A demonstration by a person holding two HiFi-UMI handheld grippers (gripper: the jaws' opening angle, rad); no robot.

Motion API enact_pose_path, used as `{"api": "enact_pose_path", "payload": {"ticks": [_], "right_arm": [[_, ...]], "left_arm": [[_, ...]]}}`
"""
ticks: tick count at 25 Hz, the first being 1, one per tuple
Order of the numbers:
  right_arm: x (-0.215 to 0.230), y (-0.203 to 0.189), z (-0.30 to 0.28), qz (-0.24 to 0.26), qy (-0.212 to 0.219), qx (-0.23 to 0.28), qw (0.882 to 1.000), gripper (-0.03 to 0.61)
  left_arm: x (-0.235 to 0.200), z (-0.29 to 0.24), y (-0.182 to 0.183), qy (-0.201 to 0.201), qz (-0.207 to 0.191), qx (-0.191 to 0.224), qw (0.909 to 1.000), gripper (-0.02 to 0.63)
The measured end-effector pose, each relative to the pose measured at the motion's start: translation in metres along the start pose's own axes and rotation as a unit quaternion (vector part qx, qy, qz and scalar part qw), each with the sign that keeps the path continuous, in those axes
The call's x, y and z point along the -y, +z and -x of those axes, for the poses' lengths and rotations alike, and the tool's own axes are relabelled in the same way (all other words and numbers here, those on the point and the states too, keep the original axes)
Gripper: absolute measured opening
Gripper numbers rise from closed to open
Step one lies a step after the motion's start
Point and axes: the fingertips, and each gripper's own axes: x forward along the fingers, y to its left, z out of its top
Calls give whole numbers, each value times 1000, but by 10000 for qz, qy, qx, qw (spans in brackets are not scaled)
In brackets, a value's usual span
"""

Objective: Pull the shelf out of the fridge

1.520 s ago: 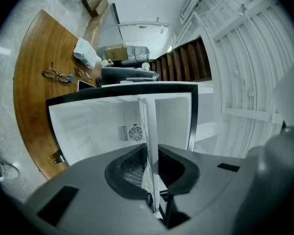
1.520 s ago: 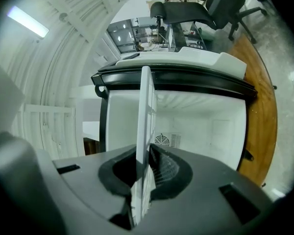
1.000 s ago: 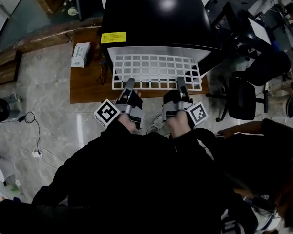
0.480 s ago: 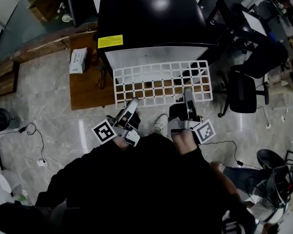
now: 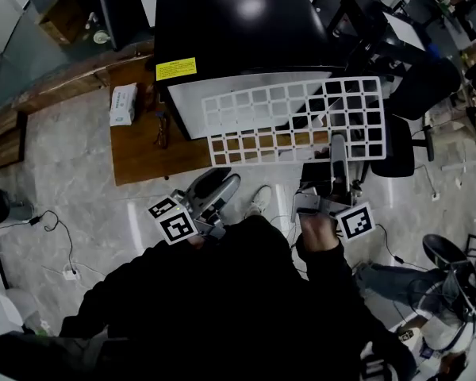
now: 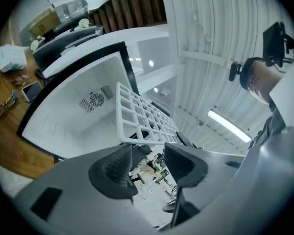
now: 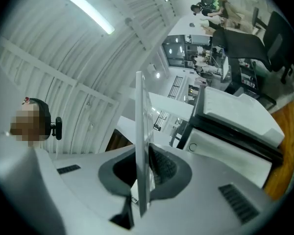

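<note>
Head view showed the white grid shelf (image 5: 297,121) clear of the black fridge (image 5: 238,30). It hung in the air in front of the opening, skewed toward the person's right, above the edge of the wooden table (image 5: 143,153). Only the right gripper (image 5: 339,143) carried it, clamped on the near rim; the right gripper view had that rim edge-on, pinched between the pads. The left gripper (image 5: 222,187) had just been opening its jaws and stood released, with nothing between them and apart from the shelf's left end.

A one-sided grip on so broad a grid looked risky. The free left end could sag and the rim twist or slide in the pads, dropping the shelf onto the table or knocking it against the fridge front. Swinging it further right could catch the office chair (image 5: 428,90) nearby.

Left gripper view looked into the fridge's white cavity: a fan grille (image 6: 95,101) on the back wall, and no food or other shelf seen inside.
</note>
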Motion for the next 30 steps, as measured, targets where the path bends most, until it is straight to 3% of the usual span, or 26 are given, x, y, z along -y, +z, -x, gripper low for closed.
{"api": "enact_pose_path", "payload": {"ticks": [4, 8, 11, 14, 19, 23, 27, 30], "right_arm": [[-29, 31, -6, 577, 295, 65, 9979, 31], [-68, 59, -17, 1549, 574, -23, 9863, 31], [-101, 78, -26, 2398, 736, -175, 9679, 31], [-128, 91, -36, 3207, 860, -453, 9422, 31], [-163, 105, -53, 4599, 883, -675, 8810, 31], [-184, 113, -68, 5431, 881, -704, 8320, 29], [-200, 109, -91, 6203, 989, -769, 7743, 29], [-202, 96, -110, 6787, 1017, -829, 7226, 29]], "left_arm": [[8, 4, 2, 20, -623, -137, 9980, 199], [18, 6, 5, -58, -1523, -300, 9879, 199], [20, 5, 11, -3, -2010, -342, 9790, 199], [15, 4, 17, 148, -2272, -420, 9728, 198], [7, 5, 24, 190, -2480, -544, 9670, 169], [-1, 9, 32, 402, -2621, -473, 9631, 13], [-6, 12, 34, 496, -2656, -456, 9617, 6], [-7, 15, 37, 535, -2704, -418, 9603, 6]]}}
